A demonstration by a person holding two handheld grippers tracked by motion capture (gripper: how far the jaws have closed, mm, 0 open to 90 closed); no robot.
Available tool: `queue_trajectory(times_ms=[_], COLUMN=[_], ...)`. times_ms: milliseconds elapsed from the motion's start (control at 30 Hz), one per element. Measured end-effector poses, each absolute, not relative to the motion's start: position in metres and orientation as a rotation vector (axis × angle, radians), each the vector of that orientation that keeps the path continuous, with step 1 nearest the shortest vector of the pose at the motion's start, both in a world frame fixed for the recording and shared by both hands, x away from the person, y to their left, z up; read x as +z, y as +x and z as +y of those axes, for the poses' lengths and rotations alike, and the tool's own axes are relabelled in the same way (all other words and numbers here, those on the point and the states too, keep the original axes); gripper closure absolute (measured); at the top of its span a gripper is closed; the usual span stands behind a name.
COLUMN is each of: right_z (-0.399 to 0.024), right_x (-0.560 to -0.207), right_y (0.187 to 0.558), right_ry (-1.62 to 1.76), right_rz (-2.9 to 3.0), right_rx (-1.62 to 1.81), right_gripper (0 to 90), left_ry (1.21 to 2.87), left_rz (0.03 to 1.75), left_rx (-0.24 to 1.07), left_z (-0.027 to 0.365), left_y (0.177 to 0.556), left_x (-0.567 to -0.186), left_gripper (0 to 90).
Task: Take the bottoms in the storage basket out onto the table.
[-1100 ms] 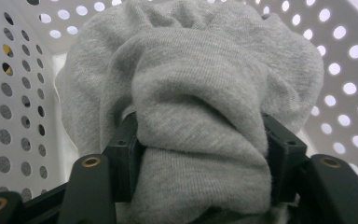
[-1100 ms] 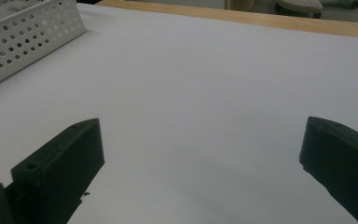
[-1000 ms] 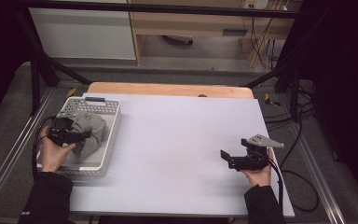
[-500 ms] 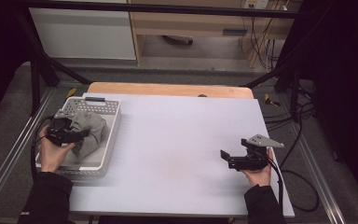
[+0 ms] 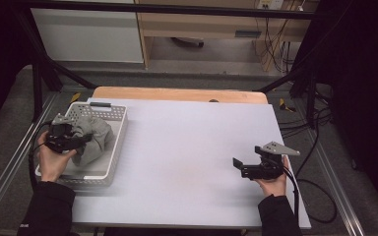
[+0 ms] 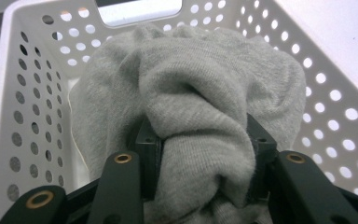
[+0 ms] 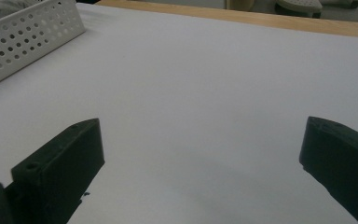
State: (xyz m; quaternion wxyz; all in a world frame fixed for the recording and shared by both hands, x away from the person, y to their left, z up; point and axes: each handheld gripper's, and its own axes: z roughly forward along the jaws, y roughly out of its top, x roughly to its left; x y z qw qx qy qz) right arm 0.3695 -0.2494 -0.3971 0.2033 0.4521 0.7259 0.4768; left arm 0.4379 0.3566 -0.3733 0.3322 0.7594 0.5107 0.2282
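The grey cloth (image 6: 186, 116) covers the basket (image 6: 23, 93) floor beyond the left gripper (image 6: 200, 154) — what lies beneath it cannot be told. Its lower folds run off the bottom edge between the jaws. In the right gripper view the right gripper (image 7: 200, 158) shows just its jaw tips — the basket's far corner is cut off.

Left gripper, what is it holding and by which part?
The left gripper has just closed on a bunched fold of the grey cloth in the white basket.

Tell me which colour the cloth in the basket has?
Plain grey, the cloth; the left gripper view shows it best.
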Motion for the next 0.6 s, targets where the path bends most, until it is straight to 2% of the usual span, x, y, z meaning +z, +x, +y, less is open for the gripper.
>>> queue_trajectory(times_ms=[600], right_z=[-0.25], right_x=[-0.397], right_y=[0.369], right_ry=[1.255], right_rz=[2.025], right_rx=[1.33], right_gripper=[0.1], left_ry=[1.943], left_rz=[1.312], left_rx=[0.584], left_z=[0.36], left_y=[0.428], left_x=[-0.36], left_gripper=[64.8])
